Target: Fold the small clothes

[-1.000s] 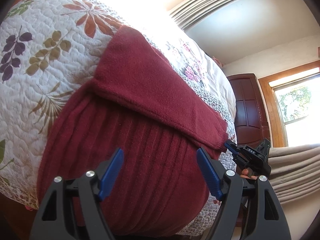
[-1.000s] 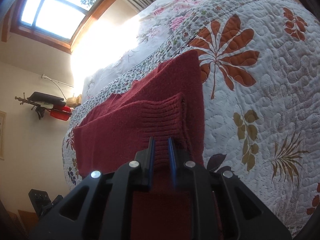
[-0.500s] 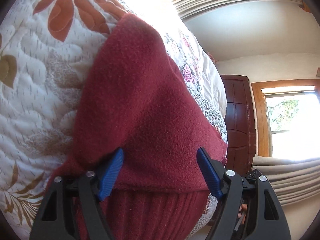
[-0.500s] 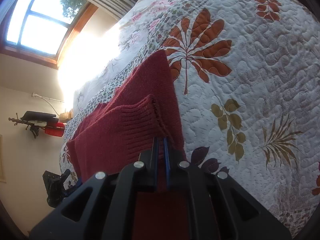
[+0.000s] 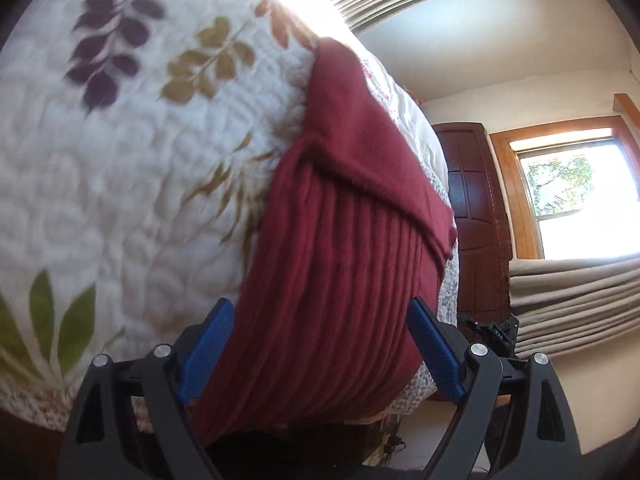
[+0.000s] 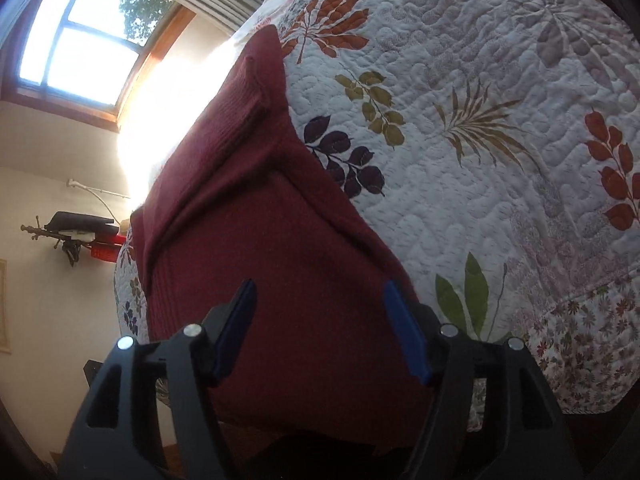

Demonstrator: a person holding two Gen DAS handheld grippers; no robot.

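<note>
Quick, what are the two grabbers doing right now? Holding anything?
Left gripper: open, holding nothing, over the red sweater.
Right gripper: open, holding nothing, over the same sweater on the quilt.

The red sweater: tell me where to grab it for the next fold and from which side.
Probably grip the sweater at its near hem, which hangs over the quilt edge. Come from the bed's near side with both open grippers, left and right, one per corner: the hem is the nearest free edge, and the sleeve is already folded across.
</note>
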